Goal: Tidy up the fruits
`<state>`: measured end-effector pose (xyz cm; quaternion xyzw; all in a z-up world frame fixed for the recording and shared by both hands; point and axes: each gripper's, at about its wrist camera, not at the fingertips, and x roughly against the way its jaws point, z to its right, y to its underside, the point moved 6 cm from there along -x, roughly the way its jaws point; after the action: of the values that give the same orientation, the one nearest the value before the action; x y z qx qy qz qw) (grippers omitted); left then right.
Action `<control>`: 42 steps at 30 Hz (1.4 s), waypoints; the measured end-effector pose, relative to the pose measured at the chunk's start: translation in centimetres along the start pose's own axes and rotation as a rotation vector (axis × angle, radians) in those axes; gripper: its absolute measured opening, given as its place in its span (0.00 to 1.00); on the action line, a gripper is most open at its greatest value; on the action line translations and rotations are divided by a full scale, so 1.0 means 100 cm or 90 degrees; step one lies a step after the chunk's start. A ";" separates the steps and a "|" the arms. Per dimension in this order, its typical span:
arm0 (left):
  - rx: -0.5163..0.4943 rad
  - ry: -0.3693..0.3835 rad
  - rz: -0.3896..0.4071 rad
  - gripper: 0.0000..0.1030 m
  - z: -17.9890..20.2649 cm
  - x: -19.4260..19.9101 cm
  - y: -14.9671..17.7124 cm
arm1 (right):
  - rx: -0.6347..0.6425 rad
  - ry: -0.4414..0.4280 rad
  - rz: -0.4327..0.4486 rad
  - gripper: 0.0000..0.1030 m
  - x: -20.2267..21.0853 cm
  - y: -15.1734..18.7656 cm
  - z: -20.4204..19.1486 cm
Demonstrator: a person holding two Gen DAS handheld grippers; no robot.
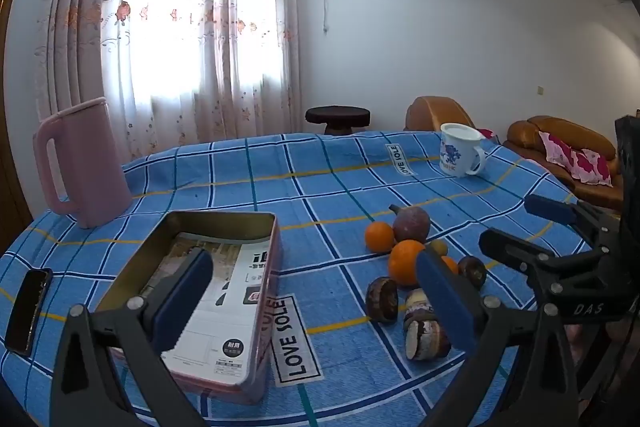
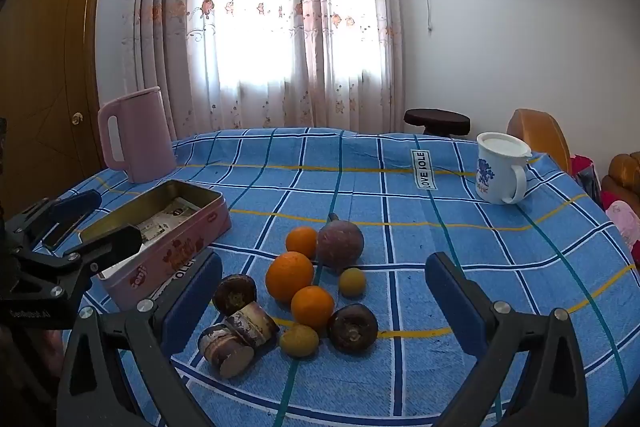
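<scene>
Sizing up the pile: the fruits sit bunched together on the blue checked cloth of the bench [image 2: 460,211], centre of the right wrist view, none yet in the pink tin [image 2: 168,247] at middle left.
Oranges: three; the biggest orange [image 2: 289,277] lies mid-pile, a smaller orange [image 2: 302,241] behind it, and a third orange [image 2: 312,307] nearer the camera. Probably firm, fairly heavy and round, so likely to roll; I would grip across the widest part.
Purple fruit [image 2: 340,243]: the largest piece, with a stem at its upper left; the skin looks smooth, so possibly slippery. Hold it at the middle, not by the stem.
Small yellow fruits: one yellow fruit [image 2: 352,281] right of the oranges, another yellow fruit [image 2: 299,339] at the front. Light, probably soft; pinch gently.
Dark brown pieces: a round brown piece [image 2: 353,322] at the front right and cut brown chunks [image 2: 236,331] at the front left, with flat pale ends. They look hard and rough; the flat faces offer steady purchase.
Tin: open, paper lying inside, thin walls; it may slide if bumped.
Left gripper [image 1: 316,291]: spread wide, holding nothing, over the tin's near end in the lower half of its view.
Right gripper [image 2: 324,287]: spread wide, empty, framing the pile.
</scene>
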<state>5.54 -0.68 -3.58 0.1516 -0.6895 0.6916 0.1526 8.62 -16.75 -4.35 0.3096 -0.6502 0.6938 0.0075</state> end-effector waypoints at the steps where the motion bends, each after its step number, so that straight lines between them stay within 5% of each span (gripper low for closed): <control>1: 0.000 0.000 0.000 1.00 0.000 0.000 0.000 | 0.000 0.000 0.000 0.99 0.000 0.000 0.000; 42: 0.002 0.004 -0.013 1.00 0.008 -0.006 0.007 | -0.007 0.006 -0.012 0.99 -0.002 0.009 0.013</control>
<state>5.77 -1.51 -4.51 0.1568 -0.6861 0.6917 0.1620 8.99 -18.00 -5.30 0.3125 -0.6509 0.6916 0.0188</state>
